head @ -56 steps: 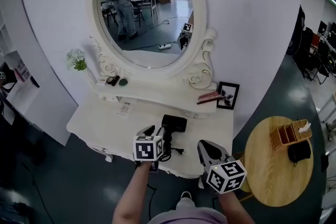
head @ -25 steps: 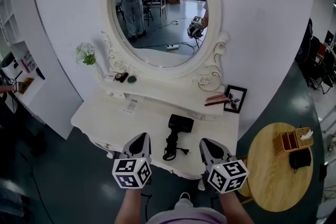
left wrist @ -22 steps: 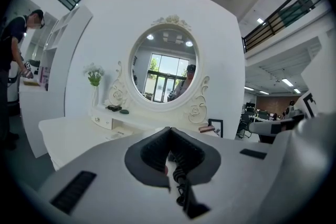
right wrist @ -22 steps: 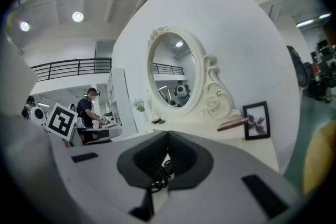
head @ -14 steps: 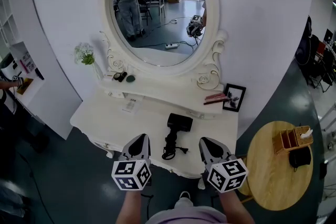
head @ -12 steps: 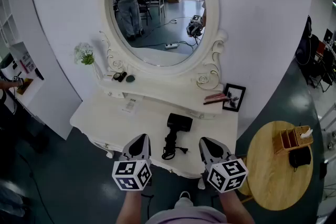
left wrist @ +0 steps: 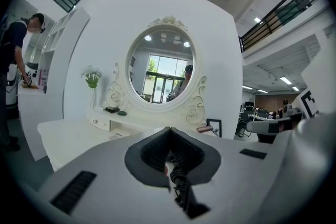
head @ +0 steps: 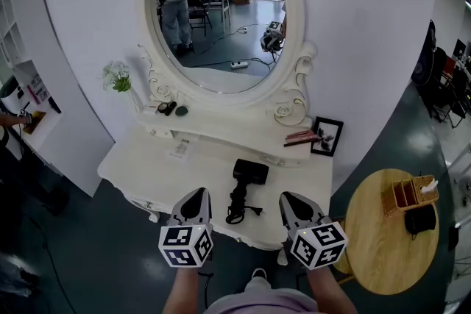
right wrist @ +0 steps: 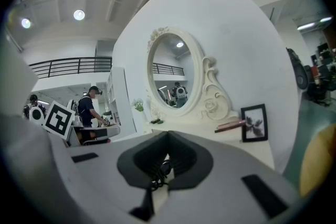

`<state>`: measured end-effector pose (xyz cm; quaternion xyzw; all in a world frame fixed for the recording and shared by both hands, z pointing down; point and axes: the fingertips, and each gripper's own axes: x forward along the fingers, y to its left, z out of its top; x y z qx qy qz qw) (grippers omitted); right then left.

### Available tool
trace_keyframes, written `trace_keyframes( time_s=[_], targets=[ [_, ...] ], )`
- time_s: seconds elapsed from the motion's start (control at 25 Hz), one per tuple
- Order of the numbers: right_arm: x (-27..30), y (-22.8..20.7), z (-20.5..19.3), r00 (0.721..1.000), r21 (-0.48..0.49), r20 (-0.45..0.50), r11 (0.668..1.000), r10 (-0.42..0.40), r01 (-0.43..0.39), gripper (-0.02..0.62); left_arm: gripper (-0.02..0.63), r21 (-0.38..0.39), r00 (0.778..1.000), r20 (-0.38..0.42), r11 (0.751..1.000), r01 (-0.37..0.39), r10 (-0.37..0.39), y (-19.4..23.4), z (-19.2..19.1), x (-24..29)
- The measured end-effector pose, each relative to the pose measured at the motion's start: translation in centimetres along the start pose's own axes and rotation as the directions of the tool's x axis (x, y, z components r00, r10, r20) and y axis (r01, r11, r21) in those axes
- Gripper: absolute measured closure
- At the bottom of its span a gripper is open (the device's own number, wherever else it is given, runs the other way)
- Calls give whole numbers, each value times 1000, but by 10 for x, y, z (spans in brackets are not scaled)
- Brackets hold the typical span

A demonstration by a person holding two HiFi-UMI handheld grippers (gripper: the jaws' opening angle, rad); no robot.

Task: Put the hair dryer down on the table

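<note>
The black hair dryer (head: 246,174) lies flat on the white dressing table (head: 147,167), its handle and coiled cord (head: 237,211) pointing toward me. My left gripper (head: 196,194) hovers at the table's front edge, left of the cord, shut and empty. My right gripper (head: 288,198) sits level with it to the right of the cord, also shut and empty. Neither touches the dryer. In the left gripper view the jaws (left wrist: 169,130) meet, with dark cord (left wrist: 177,180) showing below them. The right gripper view shows its jaws (right wrist: 167,134) closed, with cord (right wrist: 157,171) beneath.
An oval mirror (head: 221,11) rises behind the table. On its raised shelf are a flower vase (head: 115,80), small dark items (head: 168,110), pink sticks (head: 298,136) and a picture frame (head: 322,136). A round wooden table (head: 386,246) stands at the right.
My left gripper, earlier beside the dryer's handle, has drawn back to the table's front edge. The dryer stays lying on the table. Over the last second nothing has visibly moved.
</note>
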<state>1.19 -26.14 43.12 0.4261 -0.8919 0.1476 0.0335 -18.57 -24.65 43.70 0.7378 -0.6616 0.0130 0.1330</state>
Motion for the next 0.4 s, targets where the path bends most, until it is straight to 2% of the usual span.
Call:
trace_keyframes(
  time_s=[0.4],
  targets=[
    [-1, -2, 0, 1000, 0, 0, 1000, 7, -7, 592, 606, -9, 1000, -17, 1000, 0, 0, -4, -7, 3]
  ],
)
